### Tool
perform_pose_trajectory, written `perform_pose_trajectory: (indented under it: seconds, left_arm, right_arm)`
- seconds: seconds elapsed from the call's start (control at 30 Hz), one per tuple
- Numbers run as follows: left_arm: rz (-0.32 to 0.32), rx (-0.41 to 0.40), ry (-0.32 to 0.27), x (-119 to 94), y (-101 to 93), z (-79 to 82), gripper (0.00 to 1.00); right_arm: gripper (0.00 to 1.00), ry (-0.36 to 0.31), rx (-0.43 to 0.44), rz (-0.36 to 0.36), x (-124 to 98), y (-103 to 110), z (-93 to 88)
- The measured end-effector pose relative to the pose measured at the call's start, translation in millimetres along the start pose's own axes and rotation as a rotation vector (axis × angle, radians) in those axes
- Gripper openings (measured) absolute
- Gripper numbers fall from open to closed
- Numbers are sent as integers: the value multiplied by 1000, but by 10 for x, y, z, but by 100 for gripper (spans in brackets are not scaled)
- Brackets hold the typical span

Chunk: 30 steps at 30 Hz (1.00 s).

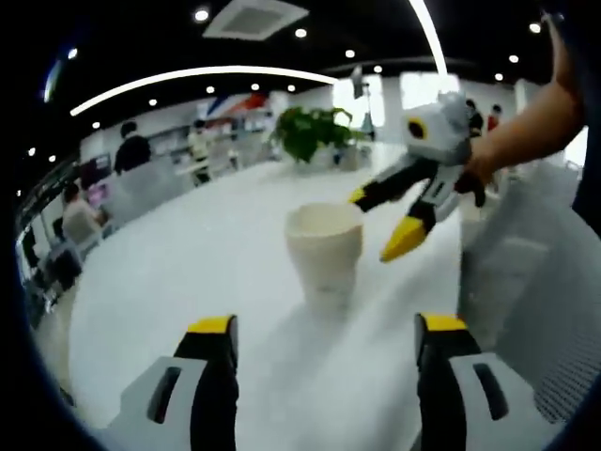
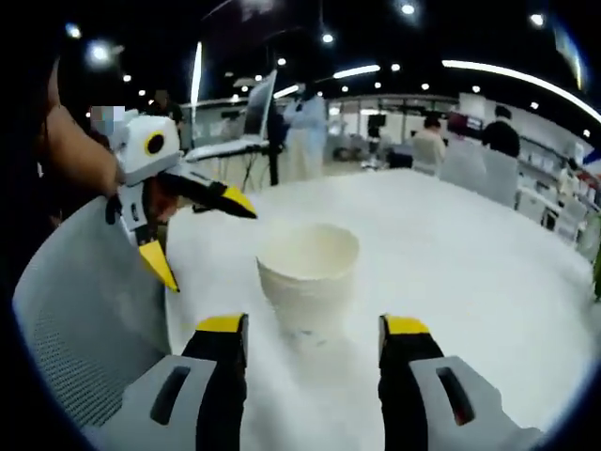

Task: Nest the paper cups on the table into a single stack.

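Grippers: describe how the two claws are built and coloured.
The left claw and right claw match: black jaws tipped yellow, rising from light grey housings with dark slots. From outside, the right claw has a grey-white body and tapered, pointed yellow-tipped jaws.

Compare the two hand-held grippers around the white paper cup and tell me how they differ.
The right gripper has one yellow jaw tip almost at the rim of the white paper cup; the left gripper has both tips clear, off to the cup's side. The left gripper hangs before a grey mesh chair back; the right gripper hangs over the white table. Both: open, black jaws with yellow tips.
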<state>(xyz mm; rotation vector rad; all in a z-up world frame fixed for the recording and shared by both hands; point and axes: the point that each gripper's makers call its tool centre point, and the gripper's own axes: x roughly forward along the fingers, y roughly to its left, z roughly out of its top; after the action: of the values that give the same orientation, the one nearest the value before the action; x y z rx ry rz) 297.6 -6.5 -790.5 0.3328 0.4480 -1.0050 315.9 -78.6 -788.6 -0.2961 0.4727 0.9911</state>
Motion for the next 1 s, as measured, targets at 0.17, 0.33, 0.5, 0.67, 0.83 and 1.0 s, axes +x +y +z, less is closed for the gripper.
perform_pose_trajectory:
  seconds: [0.17,0.33,0.5,0.67,0.83,1.0]
  left_arm:
    - [-44,23,33,235,85,33,60]
    - [-122,79,28,374,89,163,34]
    - [-66,95,32,466,570,376,28]
    - [-10,90,52,665,1086,526,28]
    - [9,85,72,853,1426,577,30]
    - [0,20,94,979,1588,474,32]
  right_arm:
    - [45,96,-60,79,178,41,-93]
    - [29,116,-70,120,311,-25,-57]
    - [29,139,-105,97,499,-401,129]
    - [28,157,-131,66,788,-876,347]
    - [28,196,-144,43,992,-1210,438]
    - [27,235,-94,49,1105,-1365,372]
